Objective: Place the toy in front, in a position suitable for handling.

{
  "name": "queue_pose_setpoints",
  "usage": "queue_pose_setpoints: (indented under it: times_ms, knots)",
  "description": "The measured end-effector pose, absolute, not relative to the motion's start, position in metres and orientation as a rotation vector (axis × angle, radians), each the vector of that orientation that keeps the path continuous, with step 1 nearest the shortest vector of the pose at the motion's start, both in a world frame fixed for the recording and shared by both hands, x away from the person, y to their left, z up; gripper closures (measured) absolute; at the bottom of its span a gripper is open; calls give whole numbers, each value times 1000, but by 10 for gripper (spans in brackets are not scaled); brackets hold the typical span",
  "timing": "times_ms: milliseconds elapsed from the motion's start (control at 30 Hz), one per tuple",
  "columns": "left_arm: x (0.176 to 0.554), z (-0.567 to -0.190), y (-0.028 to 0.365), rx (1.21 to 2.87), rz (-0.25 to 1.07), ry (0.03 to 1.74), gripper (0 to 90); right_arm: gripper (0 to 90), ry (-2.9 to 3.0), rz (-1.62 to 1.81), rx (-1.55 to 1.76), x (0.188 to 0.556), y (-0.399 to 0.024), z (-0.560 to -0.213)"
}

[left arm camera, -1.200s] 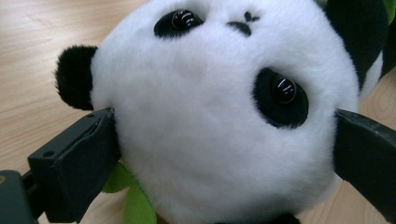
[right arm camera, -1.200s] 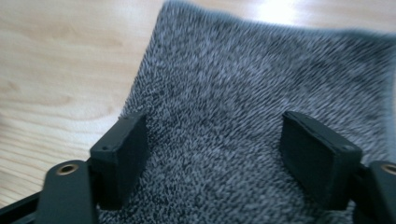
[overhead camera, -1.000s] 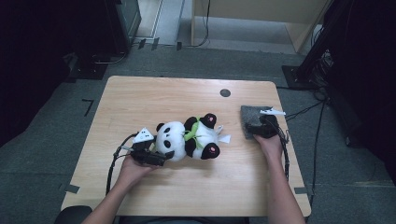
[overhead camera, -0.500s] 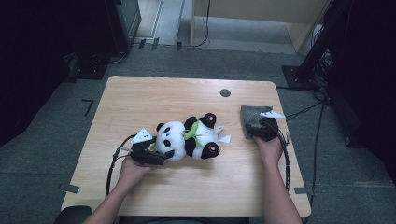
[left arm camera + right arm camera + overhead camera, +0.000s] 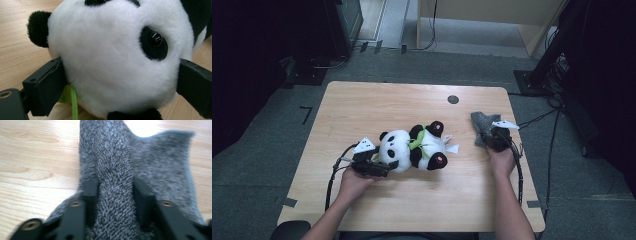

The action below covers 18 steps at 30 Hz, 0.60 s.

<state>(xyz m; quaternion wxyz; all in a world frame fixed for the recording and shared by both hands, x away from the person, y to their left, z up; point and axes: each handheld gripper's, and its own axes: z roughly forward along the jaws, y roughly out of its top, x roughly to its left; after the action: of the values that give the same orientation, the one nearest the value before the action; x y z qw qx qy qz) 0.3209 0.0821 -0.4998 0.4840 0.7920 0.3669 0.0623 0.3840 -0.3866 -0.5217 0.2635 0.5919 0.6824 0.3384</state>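
A black-and-white panda plush (image 5: 414,146) with a green collar lies on its side in the middle of the wooden table (image 5: 377,105). My left gripper (image 5: 384,162) is shut on its head; in the left gripper view the jaws press into the white fur (image 5: 107,50) on both sides. At the table's right side lies a grey knitted cloth (image 5: 481,122). My right gripper (image 5: 492,137) has just been closing, and its jaws now pinch a raised fold of that cloth (image 5: 160,165).
A small black round mark (image 5: 453,99) sits near the table's far edge. A white tag (image 5: 453,148) sticks out from the panda toward the cloth. Cables trail from both grippers toward the near edge. Dark equipment stands on the floor around the table.
The grey cloth has gone from lying flat to bunched into a narrower fold at the right gripper. The panda and the left gripper have stayed where they were.
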Motion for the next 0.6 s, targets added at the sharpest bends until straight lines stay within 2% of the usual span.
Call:
queue_pose_setpoints:
  times_ms: [133, 267, 600]
  knots:
    - [321, -499, 82, 1935, 152, 888, 39, 758, 1867, 918, 1664, 385, -389, -516]
    - [321, -499, 83, 1930, 145, 886, 59, 760, 1892, 945, 1765, 384, -393, -506]
    - [322, -497, 83, 1943, 142, 879, 136, 757, 1891, 1093, 1704, 371, -383, -472]
